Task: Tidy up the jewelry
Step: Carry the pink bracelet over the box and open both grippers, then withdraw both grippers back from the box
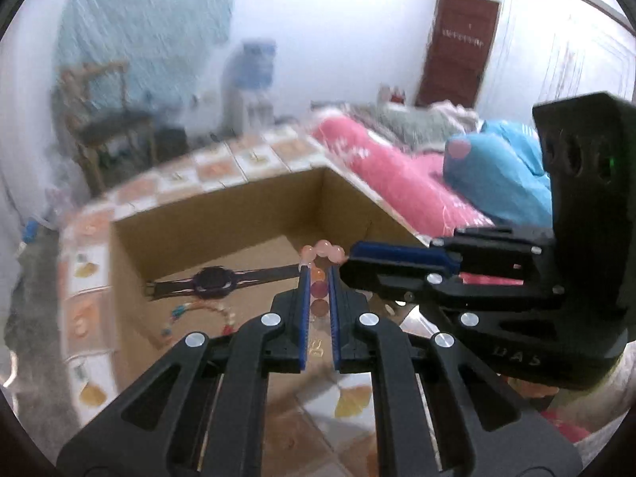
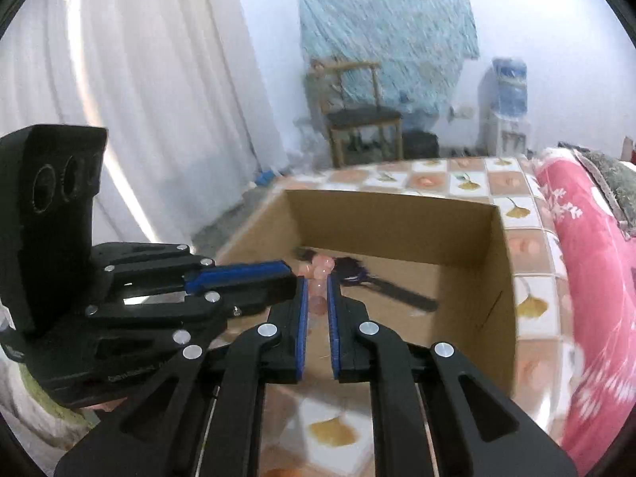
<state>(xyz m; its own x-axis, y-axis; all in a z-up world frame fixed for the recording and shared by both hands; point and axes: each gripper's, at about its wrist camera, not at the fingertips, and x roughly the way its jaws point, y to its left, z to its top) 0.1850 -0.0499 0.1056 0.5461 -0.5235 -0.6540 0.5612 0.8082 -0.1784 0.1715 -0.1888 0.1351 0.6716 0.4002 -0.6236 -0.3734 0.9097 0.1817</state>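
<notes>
A bracelet of pink and orange beads (image 1: 324,250) hangs in the air above the near edge of an open cardboard box (image 1: 238,206). My left gripper (image 1: 318,274) is shut on it, with beads showing in the slit between its blue pads. My right gripper (image 1: 349,258) comes in from the right and meets the same beads at its tip. In the right wrist view, the right gripper (image 2: 318,282) is shut on the bracelet (image 2: 322,266), and the left gripper (image 2: 294,274) reaches in from the left. Inside the box (image 2: 397,218) lie a dark watch (image 1: 210,280) and a pale beaded bracelet (image 1: 198,314).
The box stands on a table with a leaf-patterned tile cloth (image 2: 516,206). A bed with a pink blanket (image 1: 377,167) and a blue bag (image 1: 497,167) runs along the right. A wooden chair (image 2: 357,115) and a water dispenser (image 2: 505,99) stand by the far wall.
</notes>
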